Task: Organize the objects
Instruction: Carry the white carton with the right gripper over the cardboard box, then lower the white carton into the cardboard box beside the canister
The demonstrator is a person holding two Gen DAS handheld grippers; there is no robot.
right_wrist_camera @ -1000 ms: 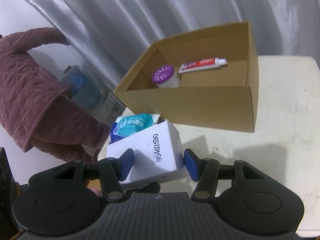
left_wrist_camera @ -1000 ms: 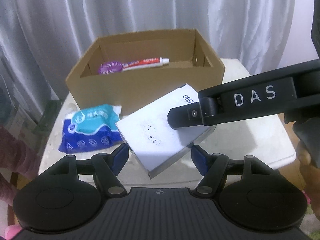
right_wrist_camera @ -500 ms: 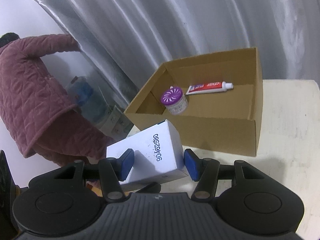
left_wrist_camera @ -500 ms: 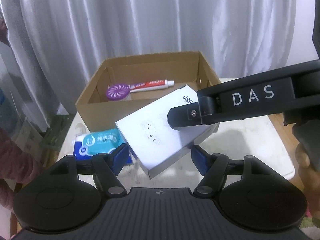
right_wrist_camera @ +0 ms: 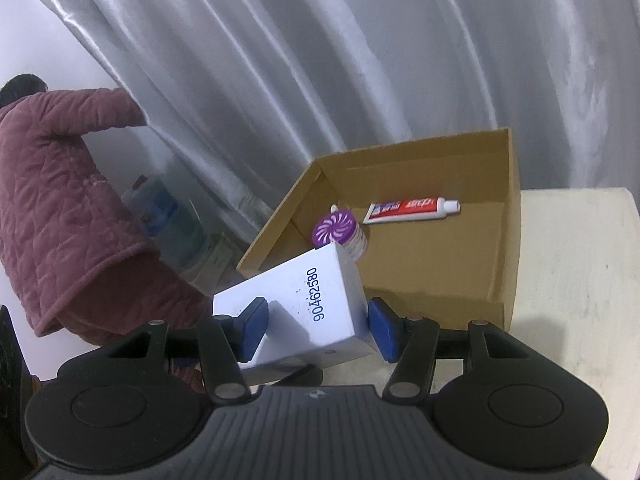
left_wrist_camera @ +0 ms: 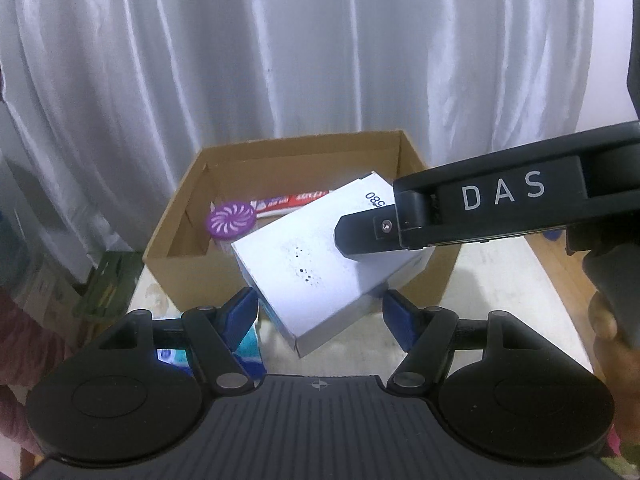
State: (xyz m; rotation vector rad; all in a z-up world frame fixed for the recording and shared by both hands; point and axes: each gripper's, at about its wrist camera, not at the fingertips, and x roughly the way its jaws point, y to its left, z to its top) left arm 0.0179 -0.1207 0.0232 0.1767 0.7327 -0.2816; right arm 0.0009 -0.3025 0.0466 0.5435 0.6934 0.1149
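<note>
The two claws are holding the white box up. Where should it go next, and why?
Probably forward a bit more, then down into the cardboard box. The white box is gripped by both the left claw and the right claw, lifted and tilted above the near wall. Bare floor lies right of the purple-lidded jar and toothpaste.

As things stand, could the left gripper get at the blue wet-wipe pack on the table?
Probably not yet: the left gripper is shut on the white rectangular box, which the right gripper also clamps. The blue wet-wipe pack lies just beneath its left finger.
</note>
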